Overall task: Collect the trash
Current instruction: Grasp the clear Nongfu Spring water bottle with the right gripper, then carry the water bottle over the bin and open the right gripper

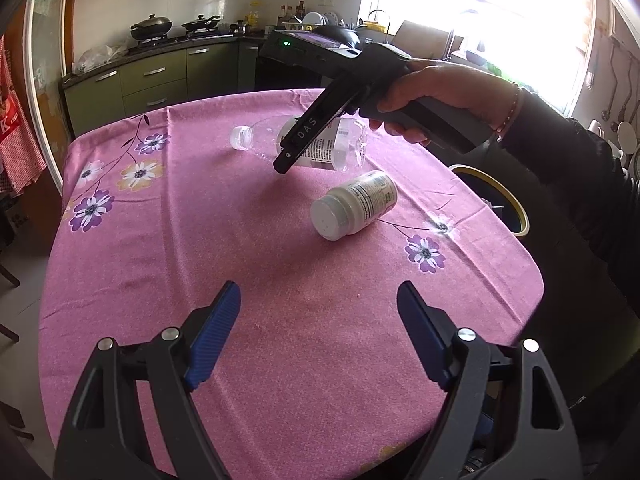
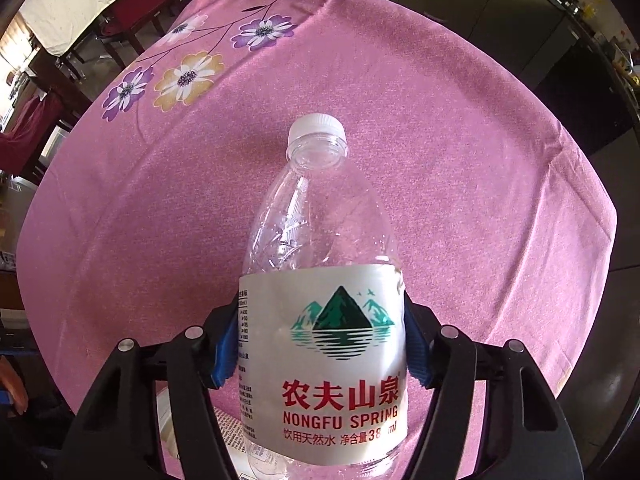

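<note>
Right wrist view: right gripper [image 2: 320, 344] jaws are clamping bottle [image 2: 320, 280] at its label, long axis pointing forward. Left gripper [image 1: 320, 328] jaws are gaping, jar [image 1: 354, 204] ahead.

Ahead of the left gripper [image 1: 318, 336], whose blue pads stand wide apart, the pink tablecloth [image 1: 200, 264] lies bare up to the white pill bottle [image 1: 354, 205], which lies on its side ahead and slightly right. Beyond it the right gripper [image 1: 286, 160] and the clear water bottle [image 1: 308, 142] block the way forward. Ahead-left, the cloth runs open to the flower print. At far right, a yellow-rimmed bin [image 1: 516, 208] sits just past the table edge. In the right wrist view, the water bottle [image 2: 320, 280] fills the space between the fingers, with open cloth beyond its cap.
</note>
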A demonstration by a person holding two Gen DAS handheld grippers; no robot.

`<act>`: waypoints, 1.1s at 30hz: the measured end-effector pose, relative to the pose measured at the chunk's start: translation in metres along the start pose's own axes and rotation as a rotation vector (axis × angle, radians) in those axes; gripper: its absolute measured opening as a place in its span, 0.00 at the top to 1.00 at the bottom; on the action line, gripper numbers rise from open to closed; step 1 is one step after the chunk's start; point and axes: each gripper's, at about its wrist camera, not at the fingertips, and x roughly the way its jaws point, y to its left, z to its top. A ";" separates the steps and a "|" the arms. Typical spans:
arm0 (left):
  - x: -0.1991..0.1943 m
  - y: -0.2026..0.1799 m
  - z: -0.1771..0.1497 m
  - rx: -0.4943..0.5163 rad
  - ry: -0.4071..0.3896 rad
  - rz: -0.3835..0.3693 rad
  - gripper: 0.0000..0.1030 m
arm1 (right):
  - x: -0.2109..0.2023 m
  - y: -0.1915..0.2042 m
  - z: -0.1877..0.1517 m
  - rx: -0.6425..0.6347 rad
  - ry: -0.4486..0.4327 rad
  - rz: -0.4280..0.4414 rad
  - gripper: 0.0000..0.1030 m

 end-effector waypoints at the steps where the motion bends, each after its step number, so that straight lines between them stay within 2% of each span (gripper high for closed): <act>1: 0.000 0.000 0.000 -0.001 -0.001 0.000 0.26 | -0.001 -0.001 0.000 0.003 -0.003 0.002 0.37; 14: 0.000 0.000 -0.001 0.007 -0.003 -0.001 0.26 | -0.017 -0.014 -0.013 0.028 -0.038 0.040 0.37; 22: -0.002 -0.004 0.000 0.015 -0.003 -0.002 0.26 | -0.054 -0.022 -0.035 0.057 -0.113 0.070 0.37; 28: -0.004 -0.012 0.002 0.038 -0.012 -0.018 0.26 | -0.102 -0.047 -0.089 0.134 -0.201 0.061 0.37; 33: -0.002 -0.022 0.002 0.060 -0.010 -0.041 0.26 | -0.135 -0.092 -0.166 0.282 -0.251 0.005 0.37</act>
